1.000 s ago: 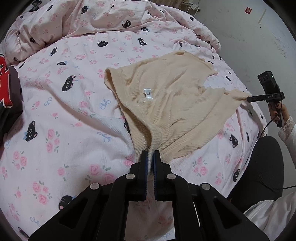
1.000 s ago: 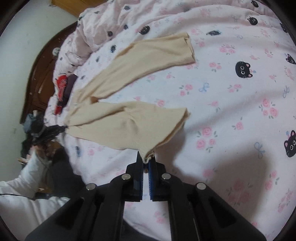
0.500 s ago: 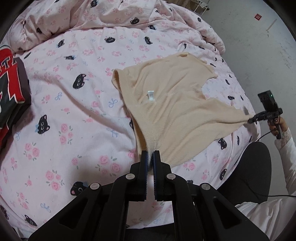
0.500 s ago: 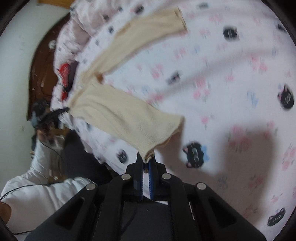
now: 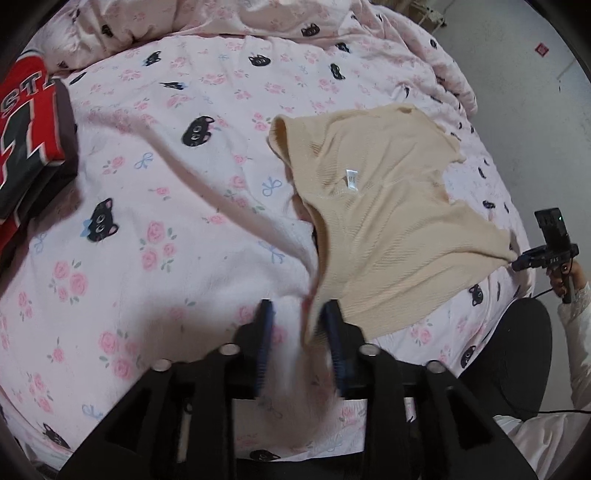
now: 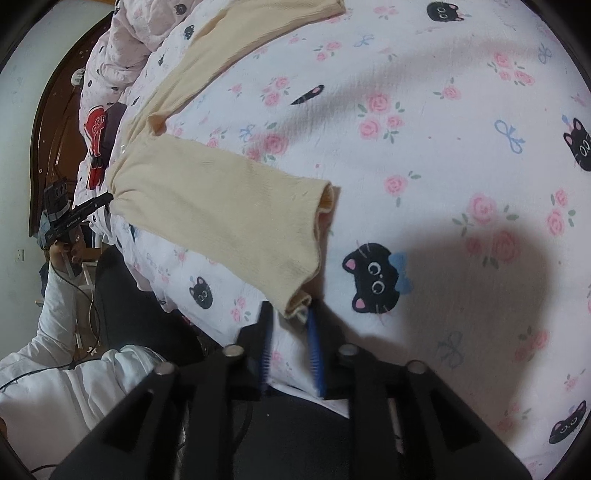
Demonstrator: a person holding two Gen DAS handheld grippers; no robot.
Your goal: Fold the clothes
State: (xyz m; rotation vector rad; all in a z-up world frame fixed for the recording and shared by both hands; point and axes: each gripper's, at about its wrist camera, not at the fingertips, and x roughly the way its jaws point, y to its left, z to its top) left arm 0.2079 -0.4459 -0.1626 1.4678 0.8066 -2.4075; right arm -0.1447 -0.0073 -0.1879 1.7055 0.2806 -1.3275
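Observation:
A cream knit top (image 5: 384,206) lies spread on the pink cat-print bed (image 5: 166,206), its white label facing up. My left gripper (image 5: 297,314) is open at the top's near corner, and the cloth edge hangs loose between the fingers. In the right wrist view the cream top (image 6: 221,210) lies folded flat, with one long sleeve running to the back. My right gripper (image 6: 290,317) is open right at the hem corner. The right gripper also shows in the left wrist view (image 5: 517,264) at the top's far corner.
A folded red and black jersey (image 5: 26,147) lies at the left edge of the bed. A bunched pink duvet (image 5: 258,18) is piled at the back. A dark wooden headboard (image 6: 55,122) stands at the far side. The bed's edge and grey floor are to the right.
Both grippers have opened and let go of the cream top. The top has dropped flat onto the bed, closer to the near edge.

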